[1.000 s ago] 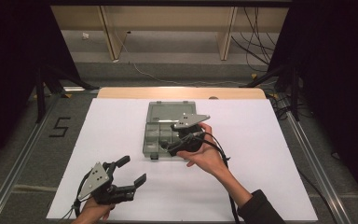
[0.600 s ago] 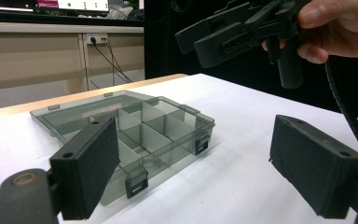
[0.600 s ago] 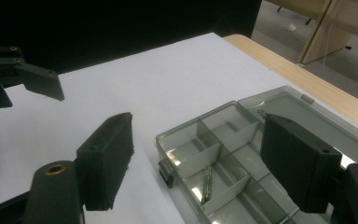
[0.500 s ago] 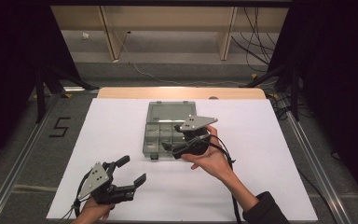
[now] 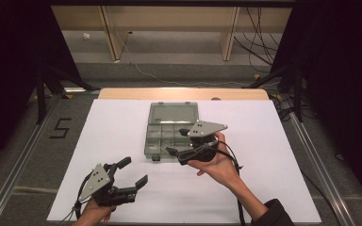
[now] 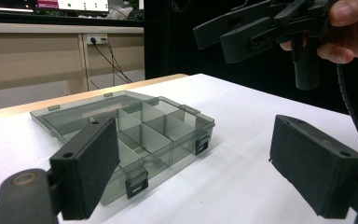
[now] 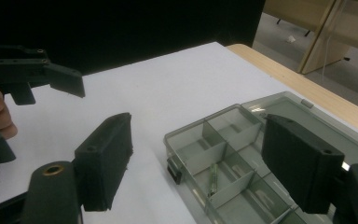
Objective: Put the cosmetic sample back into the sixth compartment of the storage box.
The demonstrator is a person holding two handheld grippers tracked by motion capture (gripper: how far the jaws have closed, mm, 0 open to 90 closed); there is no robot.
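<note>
1. The smoky-grey, see-through plastic compartment box (image 5: 170, 131) lies open on the white-covered bench (image 5: 273, 155), its lid folded flat toward the far edge and its two latches facing me. Its long axis runs from me toward the far side.
2. My right claw (image 5: 175, 141) hangs over the box's near right corner, pointing left across it, so the tray sits straight below and ahead of its jaws. In the right gripper view a small thin green piece (image 7: 213, 179) lies in one of the middle compartments, between and just beyond my jaws.
3. My right hand is much the nearer one. My left claw (image 5: 133, 172) sits well apart, near the bench's front edge to the left of the box, aimed at it.
4. The right claw's jaws have just been opening and now stand wide, released, with nothing between the pads.
5. The left claw is also spread wide and empty, touching nothing.
</note>
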